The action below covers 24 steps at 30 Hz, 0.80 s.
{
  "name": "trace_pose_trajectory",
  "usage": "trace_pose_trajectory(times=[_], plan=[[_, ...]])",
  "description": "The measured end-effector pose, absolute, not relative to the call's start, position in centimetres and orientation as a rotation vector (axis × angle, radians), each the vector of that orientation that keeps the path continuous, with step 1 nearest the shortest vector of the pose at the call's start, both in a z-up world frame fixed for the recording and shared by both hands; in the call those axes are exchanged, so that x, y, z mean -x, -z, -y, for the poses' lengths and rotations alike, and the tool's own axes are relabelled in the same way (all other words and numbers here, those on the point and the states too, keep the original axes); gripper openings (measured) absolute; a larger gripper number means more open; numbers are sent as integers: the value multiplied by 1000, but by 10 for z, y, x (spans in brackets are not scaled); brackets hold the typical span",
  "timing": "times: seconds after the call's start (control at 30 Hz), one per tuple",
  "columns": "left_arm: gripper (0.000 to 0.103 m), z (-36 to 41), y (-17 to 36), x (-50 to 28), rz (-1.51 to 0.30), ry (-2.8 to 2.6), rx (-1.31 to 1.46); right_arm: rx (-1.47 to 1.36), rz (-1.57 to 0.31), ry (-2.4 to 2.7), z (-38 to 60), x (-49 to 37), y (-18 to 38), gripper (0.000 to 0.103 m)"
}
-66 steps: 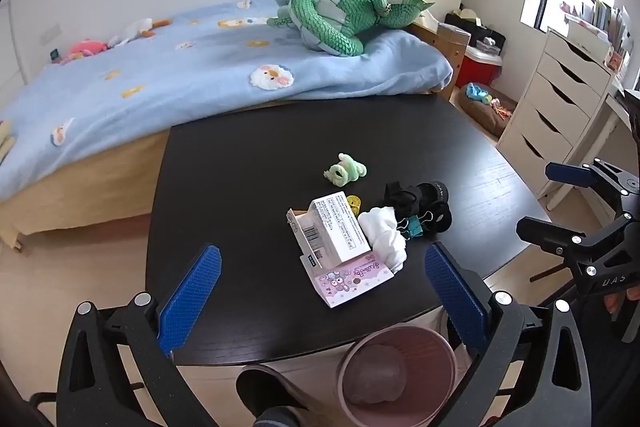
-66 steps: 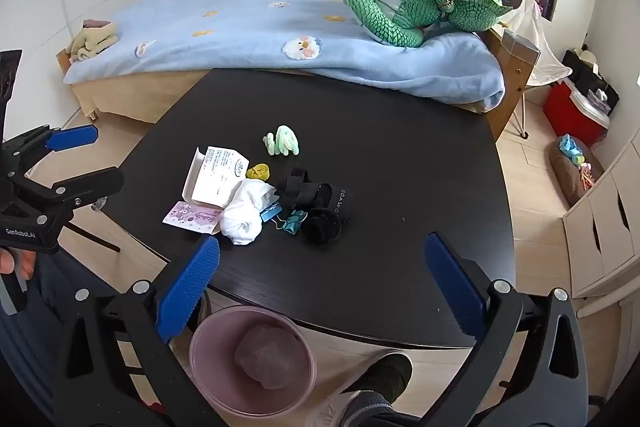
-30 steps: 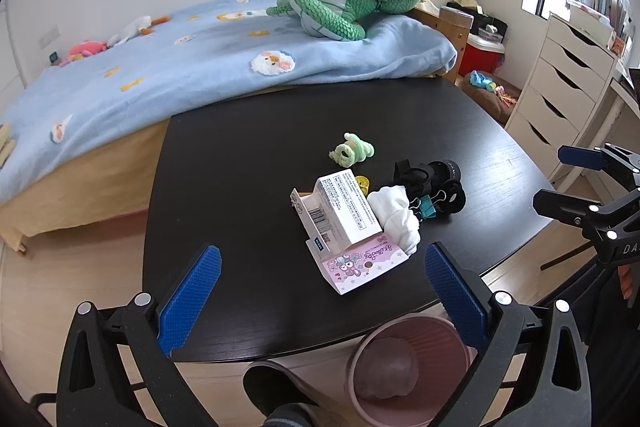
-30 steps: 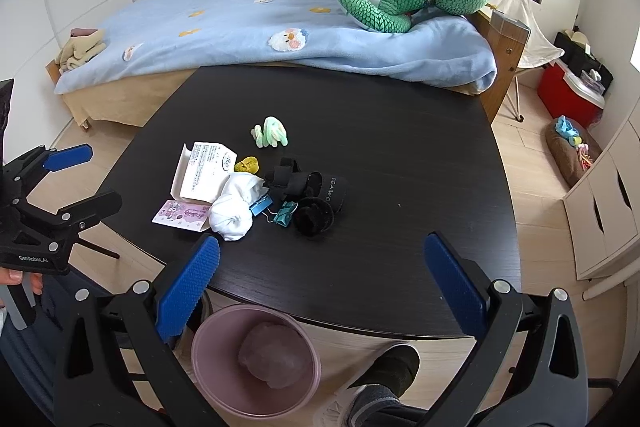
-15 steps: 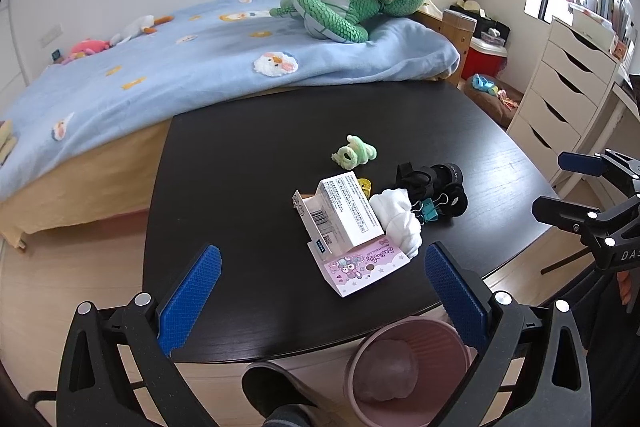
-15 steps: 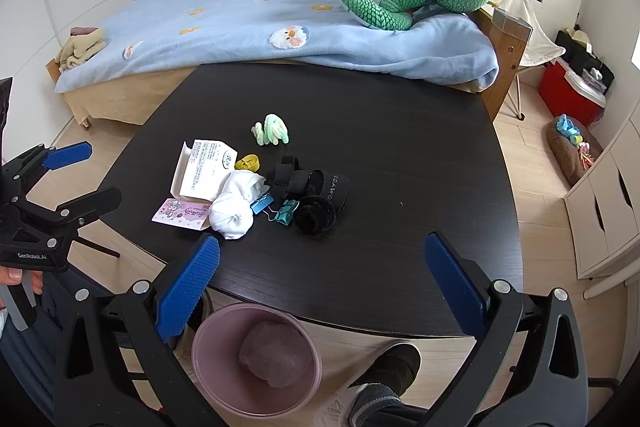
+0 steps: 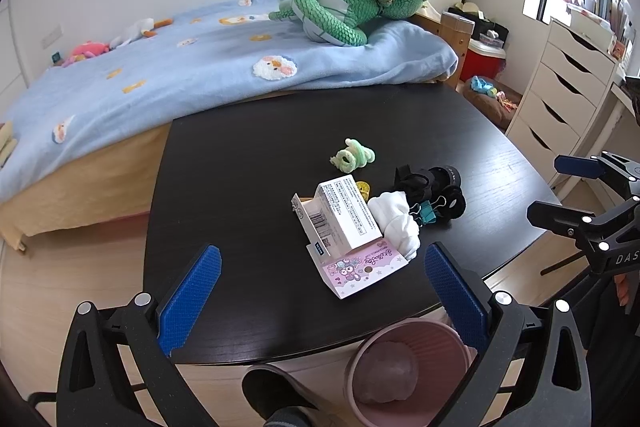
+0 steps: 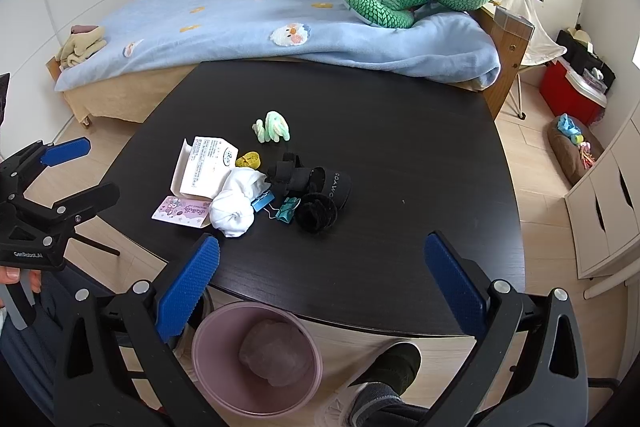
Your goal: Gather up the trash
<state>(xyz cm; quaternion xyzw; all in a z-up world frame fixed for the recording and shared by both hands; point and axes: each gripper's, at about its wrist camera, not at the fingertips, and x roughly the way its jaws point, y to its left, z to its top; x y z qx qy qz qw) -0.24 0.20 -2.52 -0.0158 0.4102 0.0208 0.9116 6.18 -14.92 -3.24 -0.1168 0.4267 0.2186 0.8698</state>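
A heap lies on the black round table (image 7: 240, 187) near its front edge: a white opened carton (image 7: 344, 217) (image 8: 206, 169), a pink printed card (image 7: 362, 267) (image 8: 182, 211), a crumpled white tissue (image 7: 396, 223) (image 8: 236, 203), binder clips (image 8: 276, 205), black straps (image 8: 316, 187), a green plush ring (image 7: 352, 157) (image 8: 272, 127) and a small yellow piece (image 8: 248, 159). A pink bin (image 7: 404, 371) (image 8: 256, 359) with a wad inside stands on the floor below the table edge. My left gripper (image 7: 320, 291) and right gripper (image 8: 320, 279) are both open and empty, held above the front edge.
A bed with a blue blanket (image 7: 160, 67) and a green plush dragon (image 7: 348, 11) stands behind the table. White drawers (image 7: 560, 99) are at the right. The person's feet (image 7: 280, 399) (image 8: 384, 379) are by the bin.
Both grippers have drifted slightly, so the table and heap shifted a little in view. Both stayed open and empty. Nothing on the table moved.
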Motion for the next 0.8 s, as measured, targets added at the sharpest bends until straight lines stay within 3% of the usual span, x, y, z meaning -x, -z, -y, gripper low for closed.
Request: trace_pose_trajectory(times=[0.8], plan=[[98, -2, 26, 3, -844, -43, 32, 246, -892, -454, 150, -63, 32, 100]])
